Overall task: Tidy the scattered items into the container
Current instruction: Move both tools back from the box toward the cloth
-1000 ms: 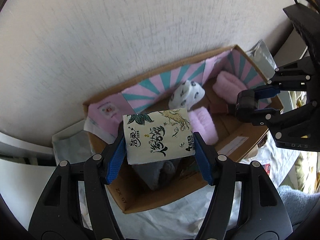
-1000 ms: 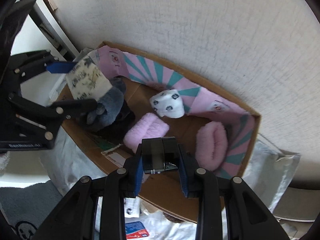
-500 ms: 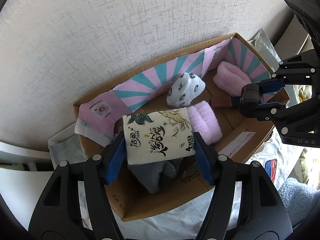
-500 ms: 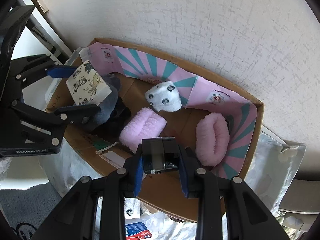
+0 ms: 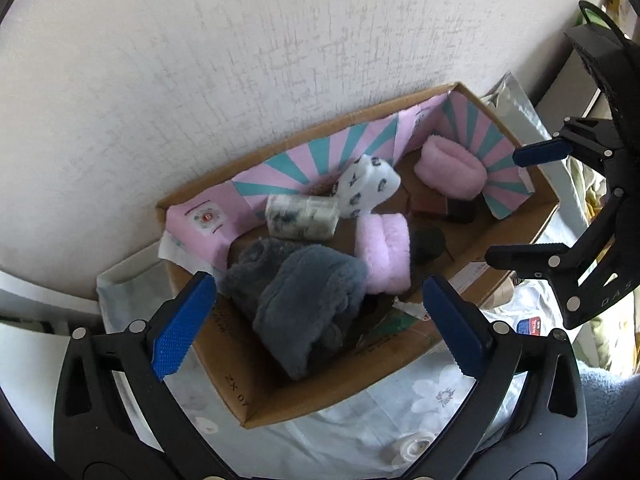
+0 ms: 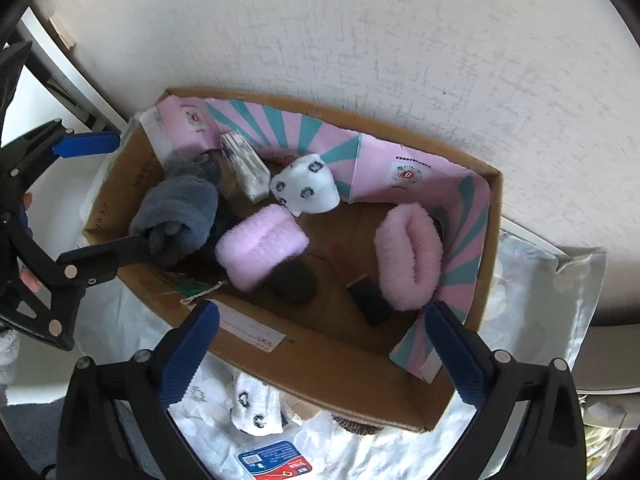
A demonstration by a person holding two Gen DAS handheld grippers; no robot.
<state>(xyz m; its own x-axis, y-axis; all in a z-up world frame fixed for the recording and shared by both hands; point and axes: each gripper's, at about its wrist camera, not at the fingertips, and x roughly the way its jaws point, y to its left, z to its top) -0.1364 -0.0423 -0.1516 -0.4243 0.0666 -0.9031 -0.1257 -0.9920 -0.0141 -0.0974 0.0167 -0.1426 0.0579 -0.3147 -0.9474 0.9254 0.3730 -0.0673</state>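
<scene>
Textured white wall backs your cardboard box (image 5: 256, 396), which sits on pale floral bedding (image 6: 208, 400). Your left gripper (image 5: 320, 320) is opening with nothing between its blue pads; the tissue pack (image 5: 302, 217) lies in the box at twelve o'clock from it, beyond the grey fleece sock (image 5: 308, 304). Your right gripper (image 6: 318, 350) is opening too, empty; a small black block (image 6: 370, 300), possibly a charger, lies at one o'clock beside the pink fluffy sock (image 6: 408, 254).
</scene>
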